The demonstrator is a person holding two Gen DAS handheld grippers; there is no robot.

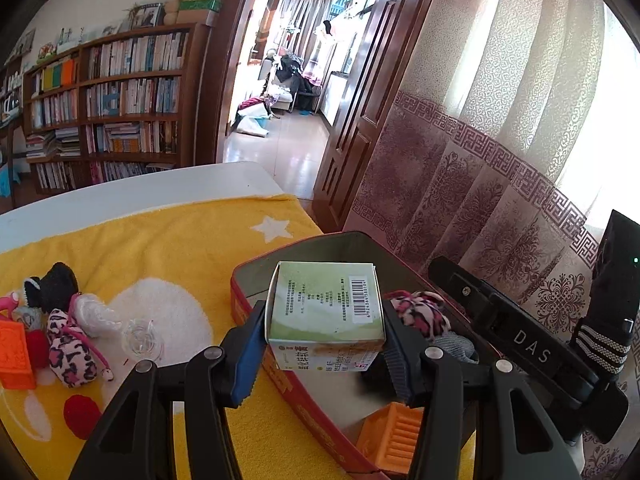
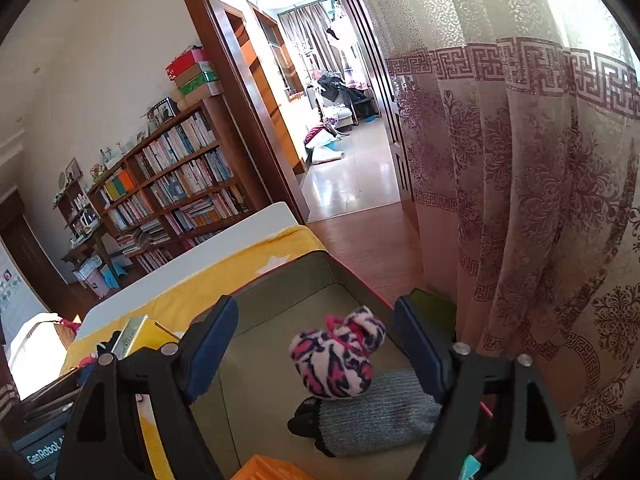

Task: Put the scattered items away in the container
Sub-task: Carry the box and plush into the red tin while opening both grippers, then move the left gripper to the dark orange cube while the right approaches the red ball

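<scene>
Pads of the left gripper (image 1: 326, 344) press on both sides of a small green-and-white carton (image 1: 326, 308), holding it just above the red tin (image 1: 256, 320), over the tin's near-left wall, so the coming drop turns on carrying it a little farther in over the grey floor. The carton's printed top faces up, with a barcode along its right edge and columns of small Chinese print too fine to read. Across the tin, the right gripper (image 2: 316, 344) stands wide and empty over a pink leopard-print pouch (image 2: 336, 356) resting on a grey sock (image 2: 376, 412) inside the tin. Left of the tin, on the yellow towel (image 1: 160, 240), a second pouch (image 1: 72, 348), a glass cup (image 1: 140, 340) and an orange block (image 1: 16, 356) wait. "DAS" shows on the right gripper's body.
</scene>
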